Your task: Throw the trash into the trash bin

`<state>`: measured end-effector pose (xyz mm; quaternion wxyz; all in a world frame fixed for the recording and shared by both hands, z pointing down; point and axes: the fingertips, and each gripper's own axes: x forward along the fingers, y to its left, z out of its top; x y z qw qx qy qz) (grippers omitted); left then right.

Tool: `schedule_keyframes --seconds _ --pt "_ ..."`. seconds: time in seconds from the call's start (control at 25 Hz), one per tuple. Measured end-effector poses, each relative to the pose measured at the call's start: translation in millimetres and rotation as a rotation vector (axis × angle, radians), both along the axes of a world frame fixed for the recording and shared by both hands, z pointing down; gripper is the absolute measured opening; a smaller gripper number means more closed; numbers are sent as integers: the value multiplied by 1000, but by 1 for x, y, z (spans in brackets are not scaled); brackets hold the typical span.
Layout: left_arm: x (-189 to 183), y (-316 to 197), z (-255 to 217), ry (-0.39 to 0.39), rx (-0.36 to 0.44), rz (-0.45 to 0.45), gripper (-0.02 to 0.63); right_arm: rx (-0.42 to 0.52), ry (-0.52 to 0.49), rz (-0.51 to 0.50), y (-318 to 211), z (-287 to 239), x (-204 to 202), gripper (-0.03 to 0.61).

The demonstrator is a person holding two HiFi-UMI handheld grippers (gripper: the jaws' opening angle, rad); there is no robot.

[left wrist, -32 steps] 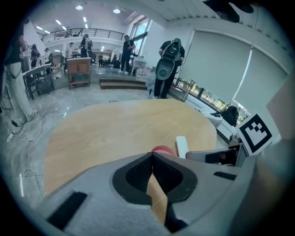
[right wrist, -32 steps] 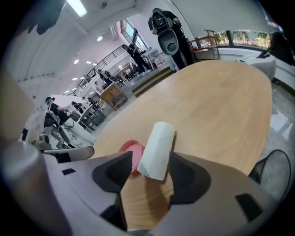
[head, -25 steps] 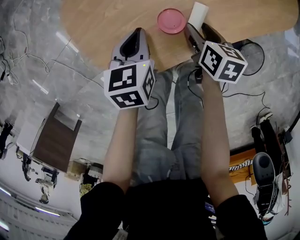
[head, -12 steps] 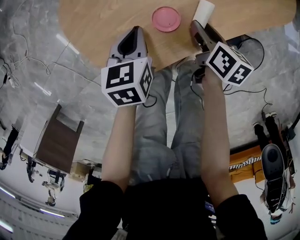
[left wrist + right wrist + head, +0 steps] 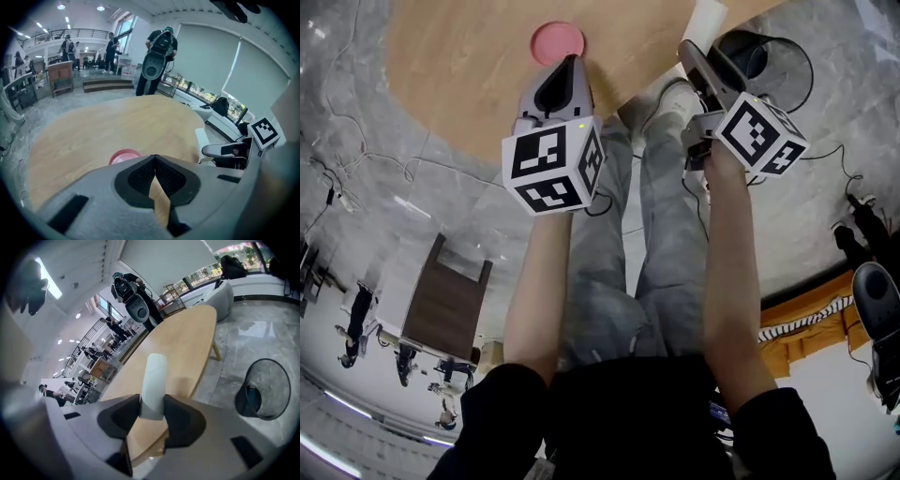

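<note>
Right gripper view | right tool (image 5: 153, 401) clamps white cup (image 5: 154, 373); left tool (image 5: 154, 159) closed

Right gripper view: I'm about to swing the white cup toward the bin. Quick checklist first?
1. Grip: right gripper jaws closed on the white cup near one end: ok.
2. Trash bin in sight, on the floor right of the table, top open: ok.
3. Cup above the bin: not ok; the bin lies off to the right.
4. Cup lifted clear of the tabletop: cannot tell.
5. Left gripper shut, empty, over the table by the pink lid, away from the bin: ok.
</note>
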<state>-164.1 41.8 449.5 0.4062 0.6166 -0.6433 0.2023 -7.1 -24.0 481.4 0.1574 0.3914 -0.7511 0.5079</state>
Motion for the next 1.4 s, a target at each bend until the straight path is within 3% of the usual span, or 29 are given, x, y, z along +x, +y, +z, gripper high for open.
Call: schedule_keyframes --seconds 0.64,0.96,1.16,1.28,1.4 --pt "213 -62 10 7 -32 292 5 -54 15 304 -11 25 224 160" --pt "301 -98 21 40 -29 398 5 -110 30 441 -21 62 307 160" --pt "318 -102 26 44 -39 419 5 -131 142 441 -14 74 332 196" --pt "314 -100 27 43 -45 410 5 -143 130 443 -7 74 331 196" --pt "299 -100 28 38 -48 378 5 -135 126 421 -7 71 319 118"
